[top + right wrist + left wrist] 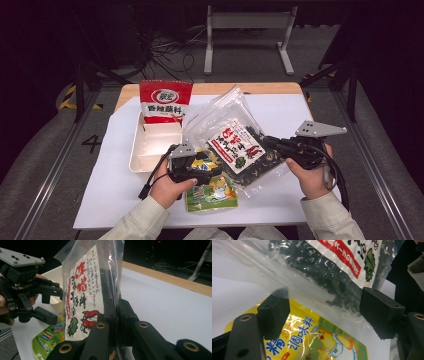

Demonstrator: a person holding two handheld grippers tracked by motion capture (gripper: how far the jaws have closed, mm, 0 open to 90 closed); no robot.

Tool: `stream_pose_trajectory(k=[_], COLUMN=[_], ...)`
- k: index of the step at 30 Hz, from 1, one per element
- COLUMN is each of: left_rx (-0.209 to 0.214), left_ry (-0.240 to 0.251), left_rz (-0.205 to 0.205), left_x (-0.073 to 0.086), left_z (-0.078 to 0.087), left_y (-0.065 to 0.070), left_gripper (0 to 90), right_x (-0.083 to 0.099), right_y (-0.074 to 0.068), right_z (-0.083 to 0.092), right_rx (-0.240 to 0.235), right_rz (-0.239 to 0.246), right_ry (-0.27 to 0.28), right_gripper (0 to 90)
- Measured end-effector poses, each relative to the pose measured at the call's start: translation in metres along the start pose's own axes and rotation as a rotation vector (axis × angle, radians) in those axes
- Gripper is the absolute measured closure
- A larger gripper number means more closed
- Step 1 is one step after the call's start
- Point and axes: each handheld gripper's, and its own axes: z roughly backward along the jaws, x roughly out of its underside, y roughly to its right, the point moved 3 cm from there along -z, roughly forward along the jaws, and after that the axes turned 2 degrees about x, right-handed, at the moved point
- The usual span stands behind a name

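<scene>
While the right tongs stand pressed together on the edge of a clear plastic bag, that bag hangs tilted between the two hands above the white-covered worktop. Inside it sits a packet of dried seaweed with a white label bearing red and black script; in the right gripper view the label faces left and the pinched film runs straight up from between the two black jaws. The right hand grips its tool at the right side of the worktop in the high view, with the grey three-cornered plate on top.

The left tongs are spread wide. Their two black pads stand on either side of the bag's lower edge, and the film passes between them without either pad pressing on it. The left hand holds this tool just left of the bag's lower corner.

Beneath the left tongs, flat on the worktop, lies a yellow and green seasoning pouch printed with a cartoon chicken; the clear bag partly overlaps it.

Farther back on the left stands a white compartment tray. A red and white sachet leans upright at its far end. The tray is near the clear bag's left edge; whether they touch cannot be told.
</scene>
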Motion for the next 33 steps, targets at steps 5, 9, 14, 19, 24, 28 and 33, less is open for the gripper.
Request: stream_pose_trajectory(k=[5, 9, 14, 19, 24, 28, 33], left_rx=[0.027, 0.027, 0.024, 0.026, 0.032, 0.047, 0.087], left_ry=[-0.004, 0.014, 0.048, 0.087, 0.114, 0.132, 0.145], left_rz=[0.012, 0.014, 0.038, 0.039, 0.041, 0.042, 0.008], left_x=[0.001, -0.002, -0.004, -0.007, -0.010, -0.012, -0.015], left_z=[-0.003, -0.003, 0.004, 0.011, 0.015, 0.020, 0.027], left_y=[0.000, 0.002, -0.003, -0.005, -0.004, -0.004, -0.001], left_gripper=[27.6, 30.6, 38.2, 50.7, 57.7, 62.1, 71.1], right_x=[0.000, 0.001, 0.002, 0.004, 0.006, 0.008, 0.011], right_y=[-0.001, -0.004, -0.007, -0.007, -0.007, -0.007, -0.004], right_z=[0.000, -0.003, -0.007, -0.008, -0.011, -0.012, -0.012], right_rx=[-0.009, -0.019, -0.038, -0.050, -0.057, -0.054, -0.061], right_rz=[-0.012, -0.011, -0.014, -0.014, -0.018, -0.014, -0.014], right_ry=[0.013, 0.011, 0.012, 0.000, -0.019, -0.034, -0.047], right_gripper=[85.8, 85.8, 85.7, 85.4, 85.4, 85.4, 84.6])
